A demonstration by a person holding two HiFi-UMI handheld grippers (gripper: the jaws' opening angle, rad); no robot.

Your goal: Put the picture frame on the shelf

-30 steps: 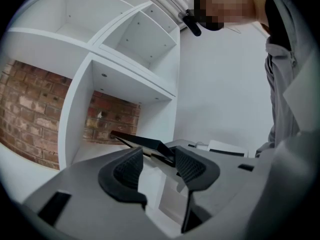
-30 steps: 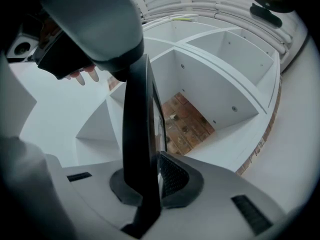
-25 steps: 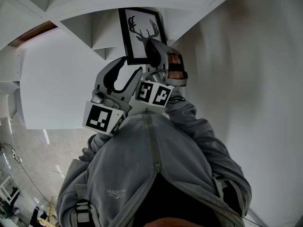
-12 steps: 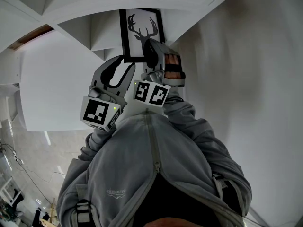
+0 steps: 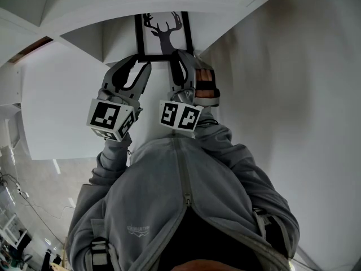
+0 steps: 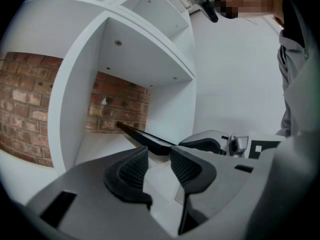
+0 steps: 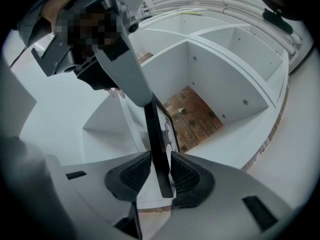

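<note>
The picture frame (image 5: 163, 35) is black with a deer-head print, and it stands over the white shelf (image 5: 84, 35) at the mouth of a compartment. My right gripper (image 5: 184, 56) is shut on its lower right edge. The right gripper view shows the frame (image 7: 158, 134) edge-on, with the pads pressing on both sides. My left gripper (image 5: 137, 62) sits at the frame's lower left corner. Its jaws have just been closing. In the left gripper view the pads (image 6: 131, 169) stand apart with nothing between them, and the frame's corner (image 6: 150, 140) lies just past the tips.
The shelf compartment (image 6: 100, 144) has white walls and a red brick back (image 6: 117, 109). More white compartments (image 7: 220, 79) lie above and beside it. A plain white wall (image 5: 293, 95) rises at the right. The person's grey jacket (image 5: 180, 196) fills the lower part of the head view.
The frame and both grippers moved up the picture toward the shelf, and the frame turned from tilted to square. My left gripper came up to the frame's lower left corner with narrower jaws.
</note>
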